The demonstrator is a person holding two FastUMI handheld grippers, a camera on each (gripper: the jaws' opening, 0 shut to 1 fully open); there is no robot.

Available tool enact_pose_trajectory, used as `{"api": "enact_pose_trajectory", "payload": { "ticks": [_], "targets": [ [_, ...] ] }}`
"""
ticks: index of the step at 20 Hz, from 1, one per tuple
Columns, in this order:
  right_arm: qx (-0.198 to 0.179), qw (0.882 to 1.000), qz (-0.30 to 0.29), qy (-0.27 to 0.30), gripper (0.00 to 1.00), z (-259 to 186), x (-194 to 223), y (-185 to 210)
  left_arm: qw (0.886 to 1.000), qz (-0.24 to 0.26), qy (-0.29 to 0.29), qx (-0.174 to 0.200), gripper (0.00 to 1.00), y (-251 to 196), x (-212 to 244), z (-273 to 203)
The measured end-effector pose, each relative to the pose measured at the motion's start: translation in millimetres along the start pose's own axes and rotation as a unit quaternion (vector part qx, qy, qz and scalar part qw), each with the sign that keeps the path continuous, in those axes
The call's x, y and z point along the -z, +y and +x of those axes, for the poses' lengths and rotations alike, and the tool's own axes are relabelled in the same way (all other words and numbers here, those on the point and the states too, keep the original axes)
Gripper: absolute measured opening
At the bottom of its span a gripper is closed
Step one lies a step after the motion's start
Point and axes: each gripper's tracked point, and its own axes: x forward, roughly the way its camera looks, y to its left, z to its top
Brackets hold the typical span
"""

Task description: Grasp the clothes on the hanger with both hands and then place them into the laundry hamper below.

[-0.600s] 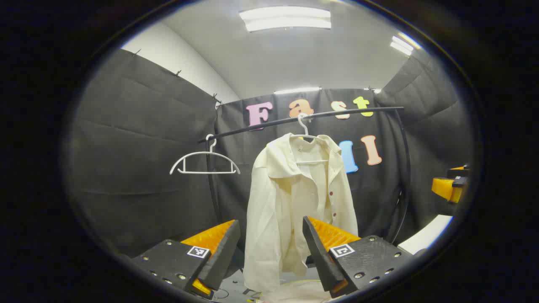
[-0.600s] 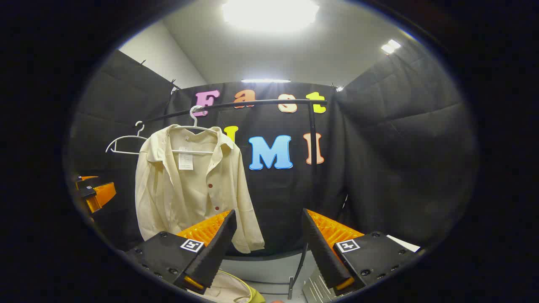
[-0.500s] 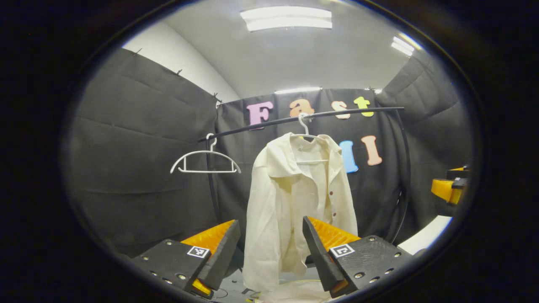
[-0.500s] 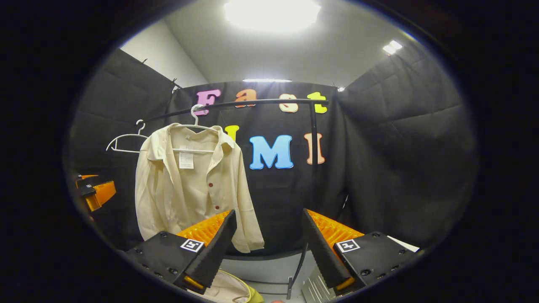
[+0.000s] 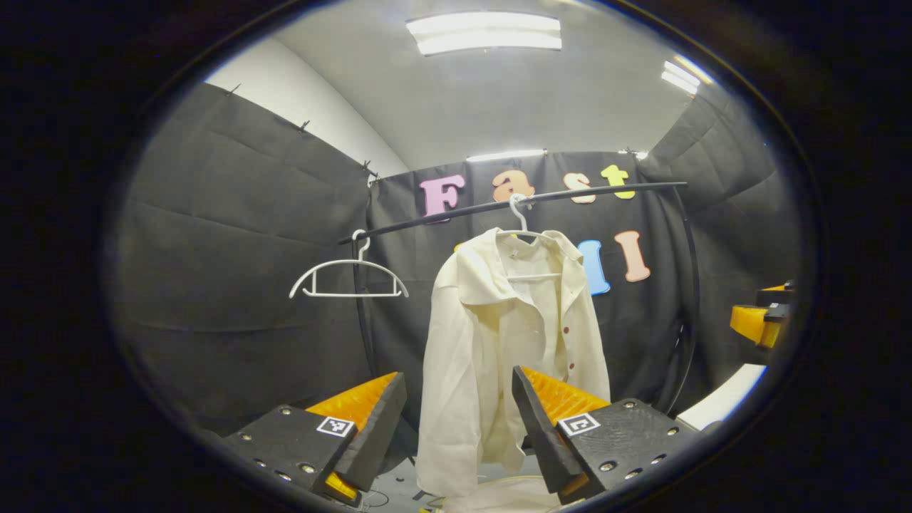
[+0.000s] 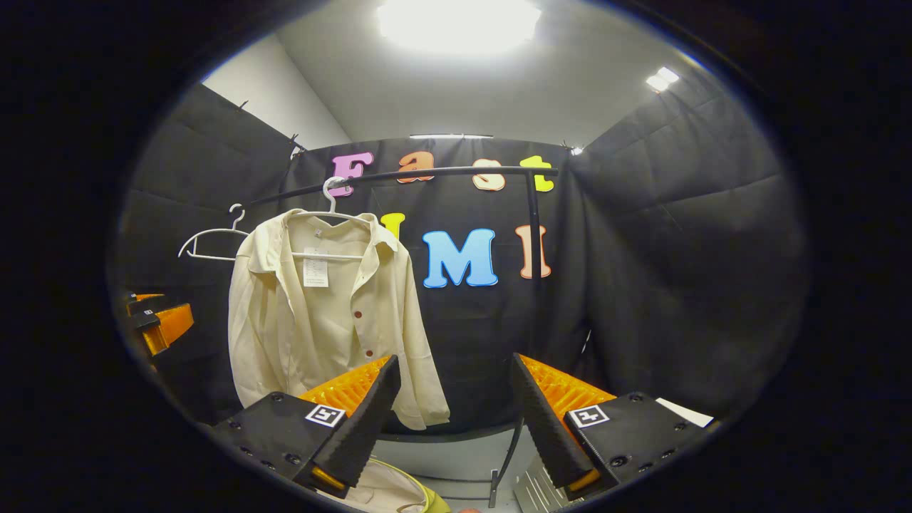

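Hanging shirt [image 6: 324, 313] on hanger [image 6: 329, 210] | left gripper [image 5: 458, 420], right gripper [image 6: 454, 417] gaping

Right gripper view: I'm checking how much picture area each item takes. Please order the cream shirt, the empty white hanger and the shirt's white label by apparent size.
1. The cream shirt, by far the largest.
2. The empty white hanger; it hangs farther along the rail, so its true size against the shirt is unsure.
3. The white label inside the shirt's collar, smallest.

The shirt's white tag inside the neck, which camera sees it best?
The right gripper view: the cream shirt hangs open toward it, so the tag shows plainly under the collar. The left gripper view sees the shirt more from its side, with no tag to make out.
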Motion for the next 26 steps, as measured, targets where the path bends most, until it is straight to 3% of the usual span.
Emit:
{"api": "enact_pose_trajectory", "payload": {
  "ticks": [16, 21, 26],
  "targets": [
    [0.013, 0.999, 0.008, -0.029, 0.98, 23, -19, 41, 0.999, -0.021, -0.025, 0.034, 0.88, 15, -15, 37],
    [-0.01, 0.999, 0.007, -0.047, 0.98, 59, -38, 52, 0.999, -0.026, -0.033, 0.028, 0.88, 5, -29, 54],
    [-0.061, 0.997, 0.015, -0.053, 0.97, 114, -48, 66, 0.999, -0.024, -0.036, 0.008, 0.88, -25, -36, 88]
  ]
}}
